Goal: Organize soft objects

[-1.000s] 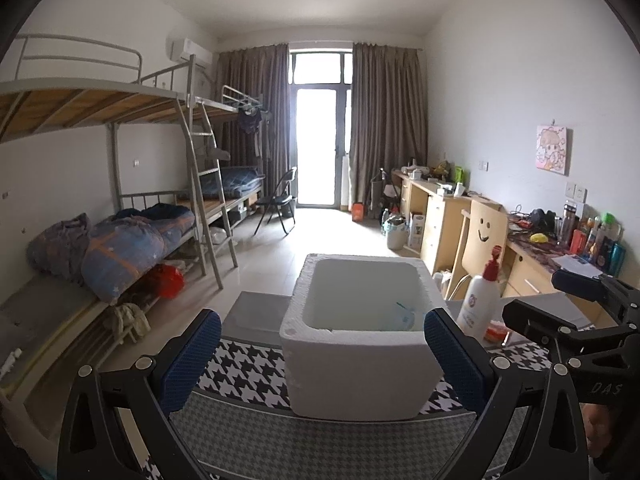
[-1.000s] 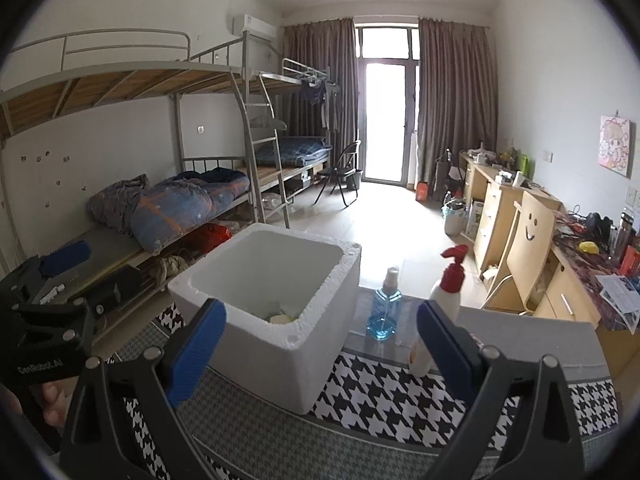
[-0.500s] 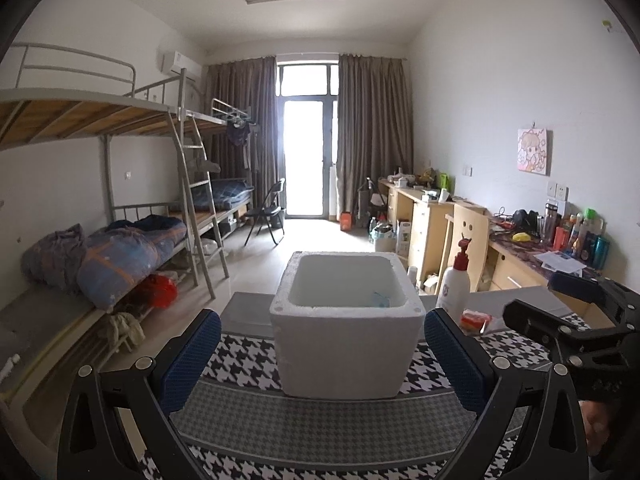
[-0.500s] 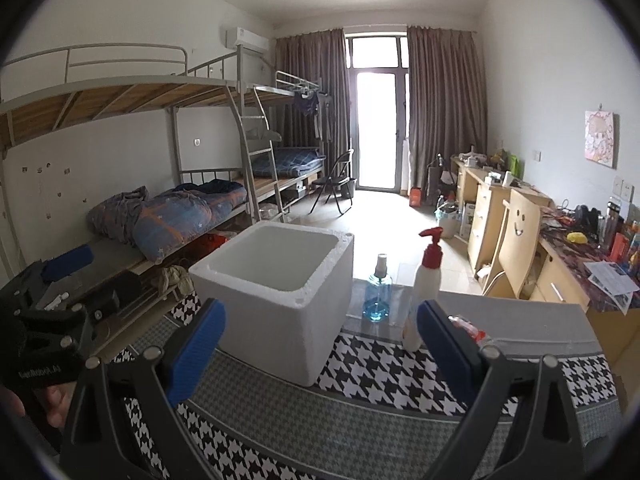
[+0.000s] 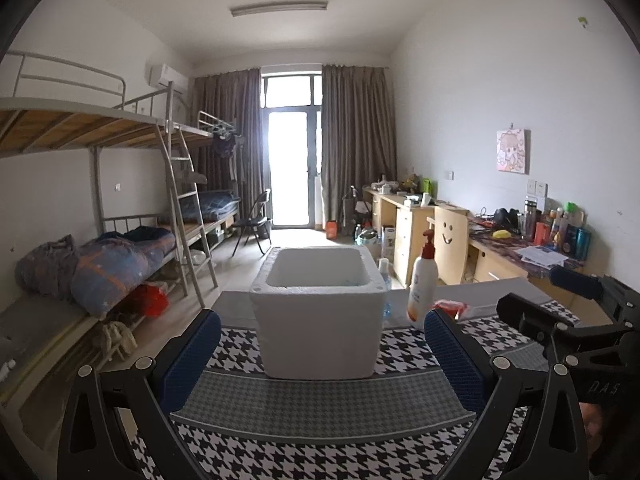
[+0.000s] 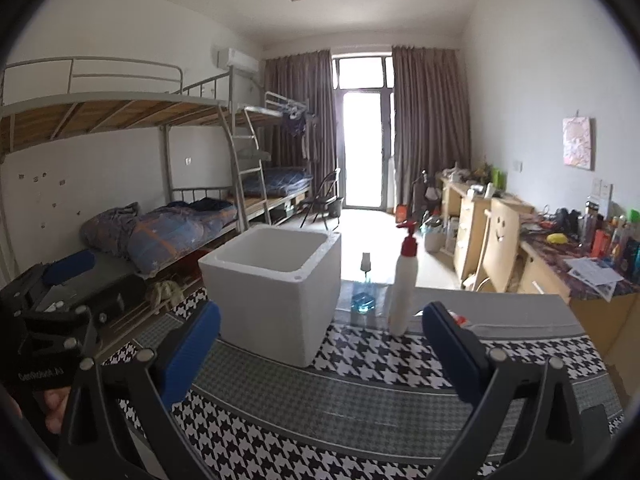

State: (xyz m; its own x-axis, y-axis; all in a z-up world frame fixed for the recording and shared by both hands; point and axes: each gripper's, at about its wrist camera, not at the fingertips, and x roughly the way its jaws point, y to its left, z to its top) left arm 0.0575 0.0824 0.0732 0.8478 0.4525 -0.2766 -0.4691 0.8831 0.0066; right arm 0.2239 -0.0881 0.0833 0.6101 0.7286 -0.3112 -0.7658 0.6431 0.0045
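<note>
The fingers (image 5: 192, 360) of the left gripper (image 5: 320, 356) stand wide apart with nothing between their blue pads, and the right gripper (image 6: 320, 352) likewise has its fingers (image 6: 450, 352) spread wide and empty. Both are held over the table (image 5: 320, 452), which is covered in a houndstooth cloth with a grey band. On that cloth, ahead of both grippers, sits the white foam box (image 5: 320, 316), upright with its open mouth facing the ceiling; its long axis appears to run away from the left wrist camera toward the window, and its contents cannot be made out. Just to the right of the box stands a white pump bottle (image 5: 422, 284) with a red top, upright, and between the two a blue-liquid bottle (image 6: 363, 298) near the table's far edge. No soft object is clearly visible on the table.
</note>
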